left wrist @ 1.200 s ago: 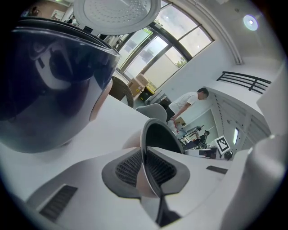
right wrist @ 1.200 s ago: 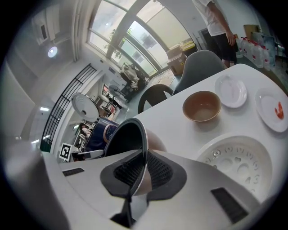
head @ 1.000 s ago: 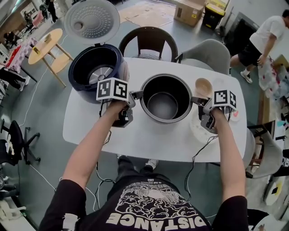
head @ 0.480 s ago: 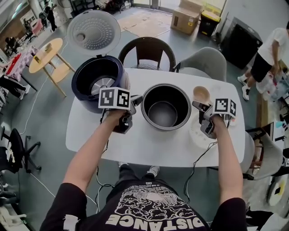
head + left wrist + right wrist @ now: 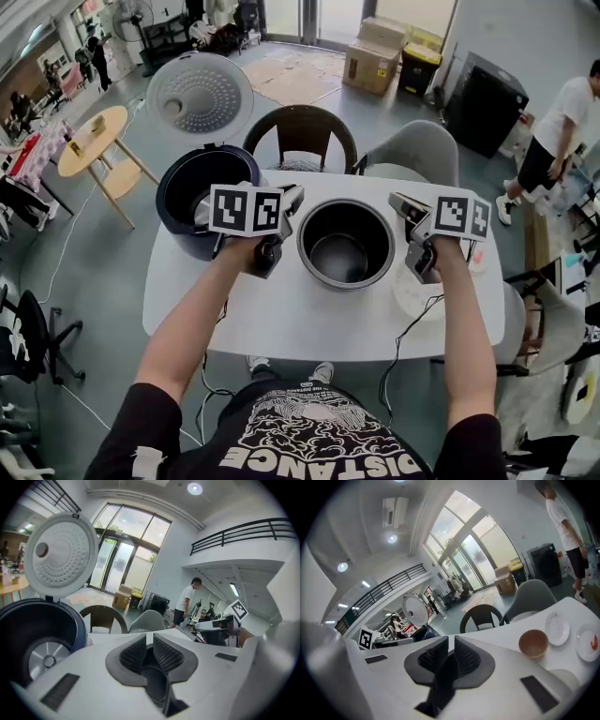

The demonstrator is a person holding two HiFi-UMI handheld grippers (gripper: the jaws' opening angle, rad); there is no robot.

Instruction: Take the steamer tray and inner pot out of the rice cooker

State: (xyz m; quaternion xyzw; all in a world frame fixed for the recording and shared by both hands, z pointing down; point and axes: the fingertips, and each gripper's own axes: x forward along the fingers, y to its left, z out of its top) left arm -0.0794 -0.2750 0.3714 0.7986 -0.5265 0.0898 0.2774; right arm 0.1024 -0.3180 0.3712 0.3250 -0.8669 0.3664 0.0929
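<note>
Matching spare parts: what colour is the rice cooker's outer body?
Dark blue; the cooker shows best in head view.

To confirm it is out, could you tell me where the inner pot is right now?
In the head view the inner pot stands near the middle of the white table, just right of the open rice cooker.

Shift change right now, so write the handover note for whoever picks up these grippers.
Left gripper: hovers left of the inner pot, jaws closed to a slit, empty.
Right gripper: hovers right of the pot, same, empty.
Done: the pot stands on the table, out of the rice cooker, which is open and bare inside.
Steamer tray: probably the white round piece below the right gripper; not certain.
Left: confirm that tray.
</note>
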